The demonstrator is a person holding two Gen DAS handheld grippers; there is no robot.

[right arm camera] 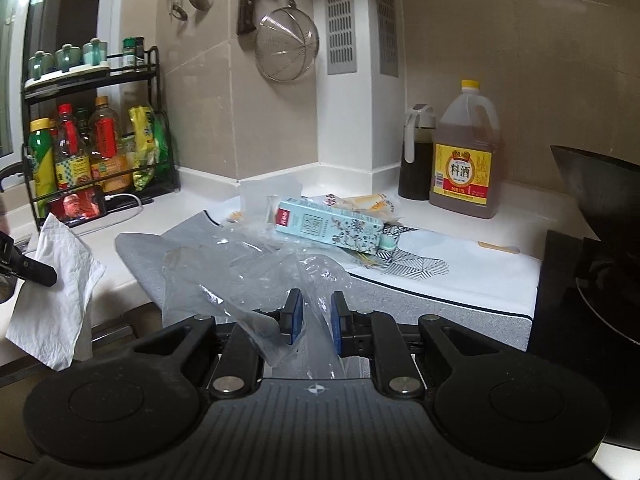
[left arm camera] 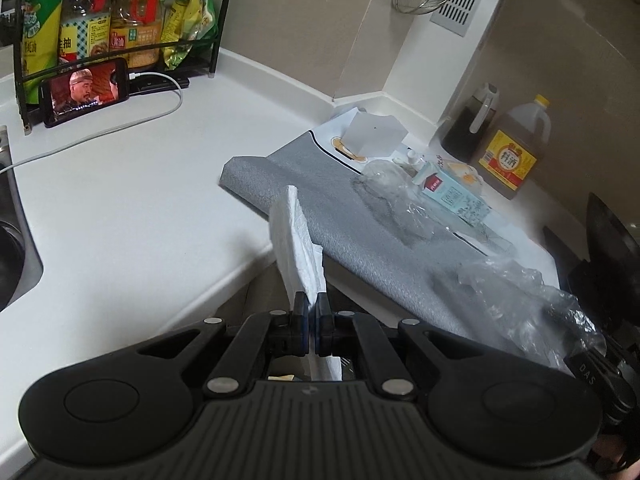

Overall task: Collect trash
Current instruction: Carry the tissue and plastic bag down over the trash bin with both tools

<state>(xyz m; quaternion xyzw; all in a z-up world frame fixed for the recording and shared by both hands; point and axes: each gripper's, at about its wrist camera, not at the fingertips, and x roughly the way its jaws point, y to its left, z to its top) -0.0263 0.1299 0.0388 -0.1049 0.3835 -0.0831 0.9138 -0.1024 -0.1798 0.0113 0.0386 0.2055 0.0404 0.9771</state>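
The white kitchen countertop point(left arm camera: 132, 184) carries a grey woven placemat point(left arm camera: 352, 216) overhanging its front edge, and most of the rubbish lies on it: a pale blue printed carton point(right arm camera: 332, 226), loose wrappers behind it, and a crumpled sheet of clear plastic film point(right arm camera: 240, 268).

My right gripper point(right arm camera: 316, 318) has its jaws pinched on a fold of that film, nearly closed, the sheet trailing forward over the placemat. My left gripper point(left arm camera: 311, 316) is clamped fully shut on a crumpled white paper napkin point(left arm camera: 294, 236), which stands up from the pads, off the counter's front edge.

To do this well, I'd lift the film slowly so it doesn't drag the carton along, and keep both grips firm until each piece is over a bin; no bin is in view.

Both grippers tilt downward, the left more steeply, side by side at the counter's front.
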